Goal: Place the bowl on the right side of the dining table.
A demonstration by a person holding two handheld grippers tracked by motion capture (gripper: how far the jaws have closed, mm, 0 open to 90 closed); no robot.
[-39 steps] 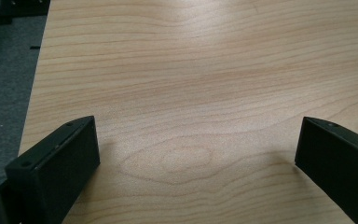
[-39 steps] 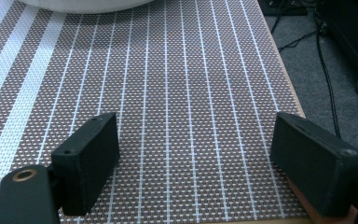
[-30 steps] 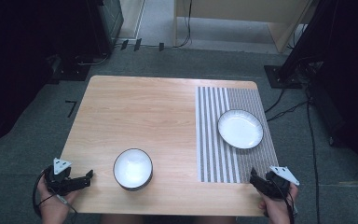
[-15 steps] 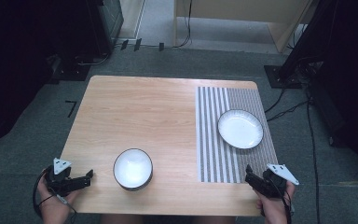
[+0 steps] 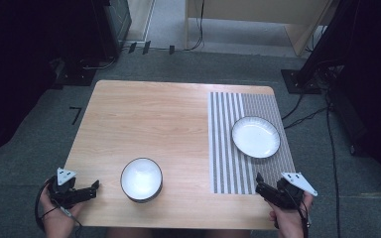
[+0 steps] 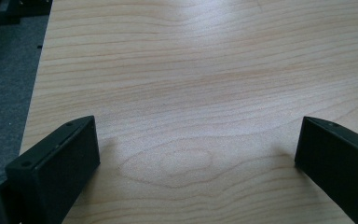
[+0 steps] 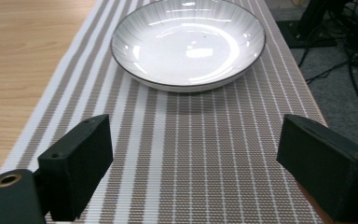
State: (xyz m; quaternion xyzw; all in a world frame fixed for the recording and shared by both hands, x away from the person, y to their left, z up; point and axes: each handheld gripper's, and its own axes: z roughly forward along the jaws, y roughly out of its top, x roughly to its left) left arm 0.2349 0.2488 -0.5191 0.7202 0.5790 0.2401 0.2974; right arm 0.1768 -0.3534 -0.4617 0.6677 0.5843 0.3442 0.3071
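At the tabletop's point(image 5: 168, 119) near corners both claws, left point(image 5: 92, 188) and right point(image 5: 260, 184), gape wide and empty; bowl point(image 5: 141, 179) and plate point(image 5: 255, 137) sit untouched, nothing begun

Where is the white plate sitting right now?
The white plate sits on the striped mat at the table's right side, just ahead of the right gripper.

One bowl point(image 5: 141, 179), one plate point(image 5: 255, 137), one striped mat point(image 5: 228, 148), two grippers.
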